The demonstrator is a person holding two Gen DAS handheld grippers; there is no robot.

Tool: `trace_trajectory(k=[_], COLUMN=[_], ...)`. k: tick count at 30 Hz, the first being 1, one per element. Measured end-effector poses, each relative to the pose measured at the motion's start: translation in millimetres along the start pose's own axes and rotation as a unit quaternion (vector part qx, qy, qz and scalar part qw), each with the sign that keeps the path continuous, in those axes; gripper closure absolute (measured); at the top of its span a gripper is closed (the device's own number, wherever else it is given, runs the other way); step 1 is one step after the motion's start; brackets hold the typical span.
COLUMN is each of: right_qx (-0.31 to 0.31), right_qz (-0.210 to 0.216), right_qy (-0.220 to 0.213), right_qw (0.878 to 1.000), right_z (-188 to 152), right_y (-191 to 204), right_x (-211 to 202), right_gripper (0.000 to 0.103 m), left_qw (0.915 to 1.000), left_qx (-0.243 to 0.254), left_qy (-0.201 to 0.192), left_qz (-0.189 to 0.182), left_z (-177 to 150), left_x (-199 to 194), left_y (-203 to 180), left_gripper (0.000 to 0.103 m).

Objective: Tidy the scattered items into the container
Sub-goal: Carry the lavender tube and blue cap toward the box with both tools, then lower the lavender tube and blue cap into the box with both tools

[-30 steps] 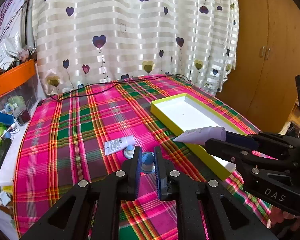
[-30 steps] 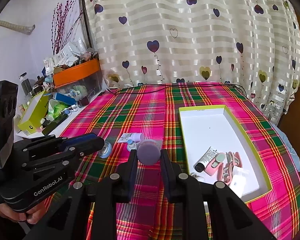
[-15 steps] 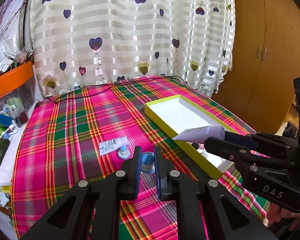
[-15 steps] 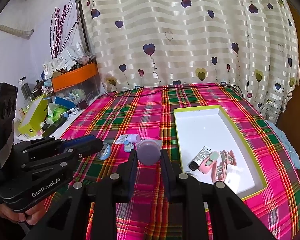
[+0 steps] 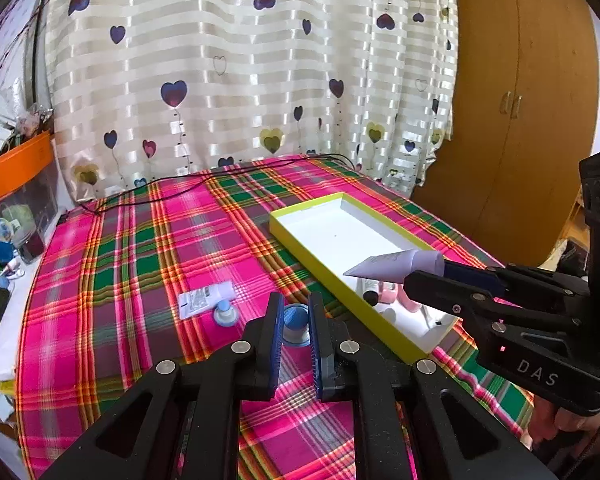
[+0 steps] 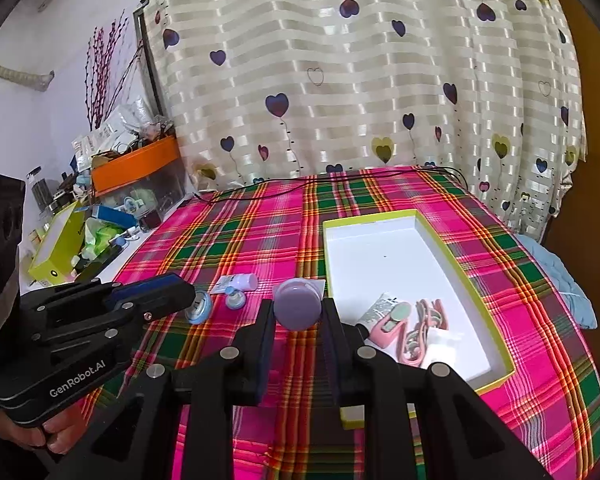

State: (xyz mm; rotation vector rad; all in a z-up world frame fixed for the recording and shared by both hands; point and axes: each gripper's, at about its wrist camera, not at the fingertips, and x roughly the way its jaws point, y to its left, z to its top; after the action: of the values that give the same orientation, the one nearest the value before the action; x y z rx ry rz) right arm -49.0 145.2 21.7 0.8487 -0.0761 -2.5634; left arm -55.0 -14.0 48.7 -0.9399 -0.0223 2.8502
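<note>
The near end of the tray (image 5: 388, 322) is hidden behind the right gripper (image 5: 416, 276). Print on the small tube (image 6: 236, 282) cannot be read. The items in the tray are partly covered.

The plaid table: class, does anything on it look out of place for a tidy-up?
Yes. Two items lie loose on the cloth, outside the box: a small tube on its side and a blue-capped bottle beside it. Other items already sit in the box.
</note>
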Motion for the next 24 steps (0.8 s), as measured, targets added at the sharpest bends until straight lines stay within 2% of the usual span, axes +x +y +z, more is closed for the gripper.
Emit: trace_trajectory(k=[24], right_qx=[0.038], right_qz=[-0.032], right_qy=[0.008], right_qw=[0.999], right_z=[-5.5], right_y=[-47.9], right_x=[5.9], right_gripper=[0.08], left_qw=[0.9989], left_qx=[0.027], left_qy=[0.013], left_qz=[-0.036], left_z=[14.7], left_x=[30.2], left_y=[-33.4], left_gripper=[0.091])
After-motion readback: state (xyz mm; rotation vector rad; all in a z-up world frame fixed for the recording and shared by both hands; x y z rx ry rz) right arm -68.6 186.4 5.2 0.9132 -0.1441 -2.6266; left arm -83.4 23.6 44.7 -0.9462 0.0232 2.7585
